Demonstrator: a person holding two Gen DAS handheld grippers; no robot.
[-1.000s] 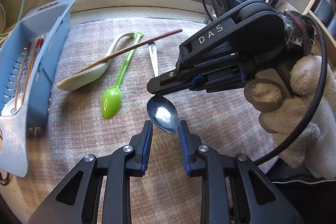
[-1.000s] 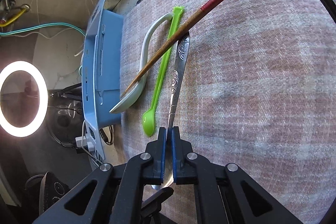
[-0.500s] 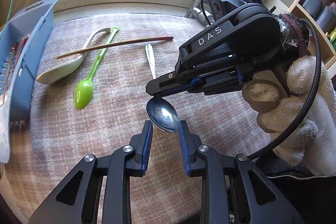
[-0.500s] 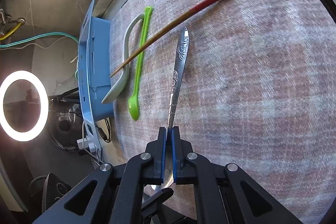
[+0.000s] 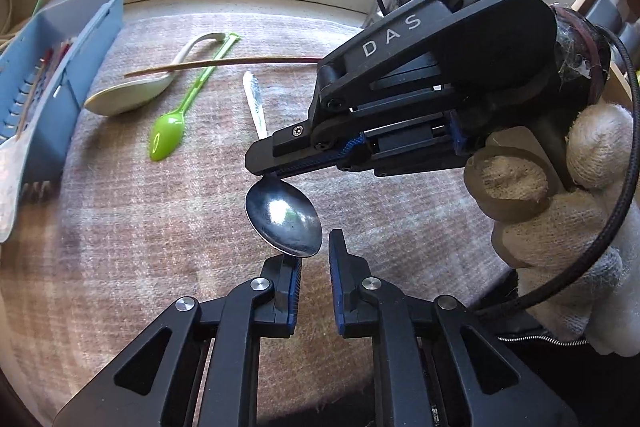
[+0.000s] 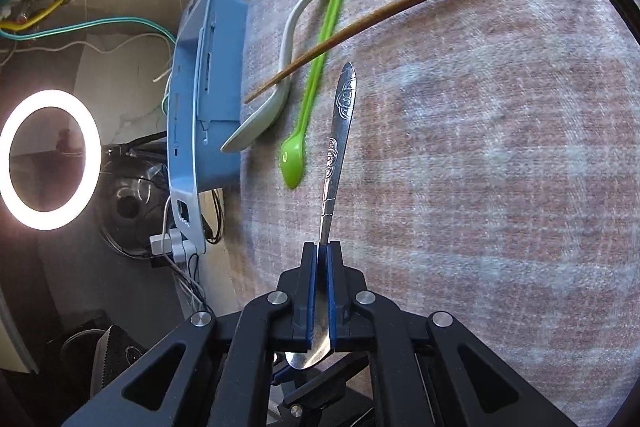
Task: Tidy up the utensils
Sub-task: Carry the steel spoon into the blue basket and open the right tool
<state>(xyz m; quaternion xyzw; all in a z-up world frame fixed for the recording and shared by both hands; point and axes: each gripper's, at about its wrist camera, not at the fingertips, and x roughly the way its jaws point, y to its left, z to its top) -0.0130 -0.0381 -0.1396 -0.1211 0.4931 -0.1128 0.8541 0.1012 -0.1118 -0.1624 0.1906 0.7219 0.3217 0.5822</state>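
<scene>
**Steel spoon mid-handoff, most of the sorting still to do**

Steel spoon (image 5: 283,219) is up off the cloth (image 5: 120,219), pinched at its neck by the right gripper (image 6: 322,255), fingers closed tight on it. Handle sticks out forward, bowl hangs back toward the left gripper (image 5: 315,259), whose fingers are apart. The bowl tip sits right at the left finger of that gripper, not clamped as far as I can tell. Looks like a pass from right to left is being set up, but that's my guess.

Progress-wise: the blue tray (image 5: 68,67) at the edge of the worktop already has a few things in it, seem to be chopsticks and something pale, hard to make out. Lying loose on the cloth: white spoon (image 5: 132,93), green spoon (image 5: 170,135), and one chopstick (image 5: 224,62) resting across both of their handles. So three to go plus the one in the air, I'd say less than halfway.
</scene>
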